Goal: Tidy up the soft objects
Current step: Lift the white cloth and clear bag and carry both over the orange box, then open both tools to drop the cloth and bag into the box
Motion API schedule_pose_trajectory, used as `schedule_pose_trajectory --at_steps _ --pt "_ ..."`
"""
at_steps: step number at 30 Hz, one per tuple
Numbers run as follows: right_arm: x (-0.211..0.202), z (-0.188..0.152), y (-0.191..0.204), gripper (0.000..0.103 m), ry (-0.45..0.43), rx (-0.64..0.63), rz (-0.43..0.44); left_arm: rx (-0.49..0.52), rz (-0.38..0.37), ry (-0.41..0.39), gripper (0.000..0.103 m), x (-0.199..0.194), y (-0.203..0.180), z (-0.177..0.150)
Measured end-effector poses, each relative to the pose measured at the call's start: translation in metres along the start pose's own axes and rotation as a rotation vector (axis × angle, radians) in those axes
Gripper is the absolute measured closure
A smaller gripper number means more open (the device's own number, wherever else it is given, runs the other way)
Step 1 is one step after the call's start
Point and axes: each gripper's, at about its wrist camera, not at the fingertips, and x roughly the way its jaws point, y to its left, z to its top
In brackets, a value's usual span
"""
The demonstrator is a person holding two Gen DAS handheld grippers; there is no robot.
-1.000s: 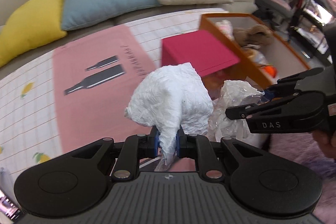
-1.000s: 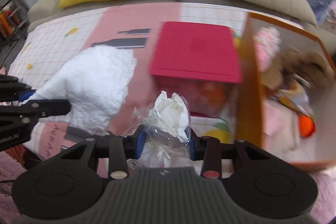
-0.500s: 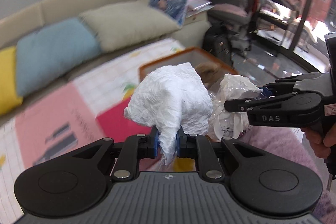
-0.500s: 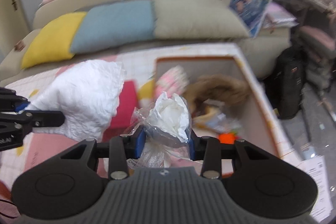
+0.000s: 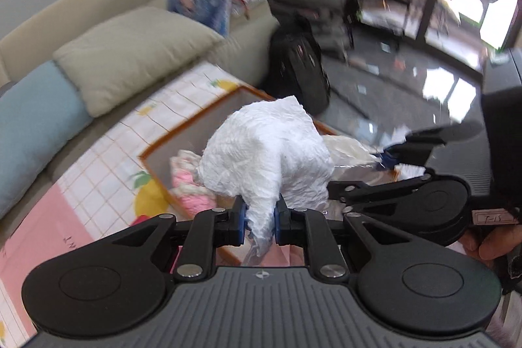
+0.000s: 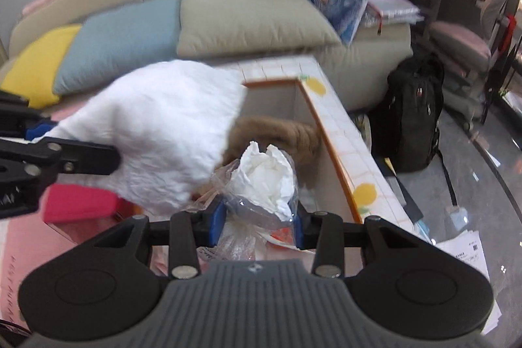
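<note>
Landmark is the orange-rimmed bin [image 6: 329, 149] on the lemon-print mat [image 5: 107, 162]. Left gripper [image 5: 259, 222] has its blue pads clamped on the lower tail of a crumpled white cloth wad [image 5: 267, 155]; the wad's bulk stands above the fingers, held in the air over the bin's near-left part. Right gripper [image 6: 259, 222] is pinching a clear plastic bag [image 6: 248, 211] stuffed with white tissue [image 6: 266, 178], pads pressed into the bag on both sides, held in the air over the bin's near edge. The two grippers are just beside each other, left one to the left. Inside the bin: a brown plush [image 6: 277, 132] toward the far wall, a pink-and-white soft item [image 5: 187, 181] at the left. Red box [image 6: 81, 204] sits left of the bin. Black backpack [image 6: 411, 113] on the floor right of the bin; beige sofa with cushions [image 6: 248, 18] behind it. Background motion-blurred.
</note>
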Motion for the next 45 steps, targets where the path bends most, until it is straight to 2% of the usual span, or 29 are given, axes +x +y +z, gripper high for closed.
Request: schedule_pose_trajectory --at_steps 8,16,19,21,23,26,27,29,33,36,37,39,45 --pt "0.045 -0.013 -0.013 0.063 0.133 -0.092 -0.023 0.136 0.003 0.149 0.084 0.053 -0.018 -0.001" --pt "0.063 -0.019 -0.014 0.058 0.180 -0.165 -0.022 0.147 -0.013 0.291 0.081 0.087 -0.013 -0.004" --pt "0.071 -0.021 -0.015 0.055 0.199 -0.171 -0.012 0.170 0.000 0.337 0.078 0.097 -0.016 -0.005" --pt "0.071 -0.023 -0.012 0.054 0.198 -0.184 -0.014 0.151 -0.002 0.362 0.073 0.104 -0.012 -0.005" --pt "0.071 -0.022 -0.011 0.054 0.201 -0.188 -0.015 0.107 -0.008 0.364 0.068 0.106 -0.006 -0.006" --pt "0.071 -0.019 -0.012 0.052 0.207 -0.185 -0.018 0.051 -0.019 0.357 0.043 0.104 0.006 -0.006" --pt "0.071 -0.018 -0.012 0.052 0.210 -0.184 -0.017 0.036 -0.025 0.346 0.039 0.101 0.009 -0.006" --pt "0.071 -0.015 -0.012 0.050 0.217 -0.188 -0.020 0.019 -0.038 0.329 0.038 0.094 0.013 -0.005" --pt "0.070 -0.005 -0.009 0.038 0.241 -0.194 -0.030 -0.006 -0.041 0.282 0.027 0.076 0.022 0.000" --pt "0.068 0.004 -0.006 0.036 0.263 -0.197 -0.039 -0.054 -0.058 0.244 0.020 0.063 0.030 0.002" --pt "0.067 0.007 -0.005 0.032 0.269 -0.197 -0.039 -0.070 -0.068 0.234 0.018 0.058 0.033 0.002" --pt "0.063 0.013 -0.005 0.025 0.275 -0.196 -0.044 -0.088 -0.081 0.217 0.017 0.052 0.036 0.003" --pt "0.046 0.034 -0.001 0.017 0.266 -0.188 -0.035 -0.139 -0.091 0.136 0.017 0.024 0.050 0.005"
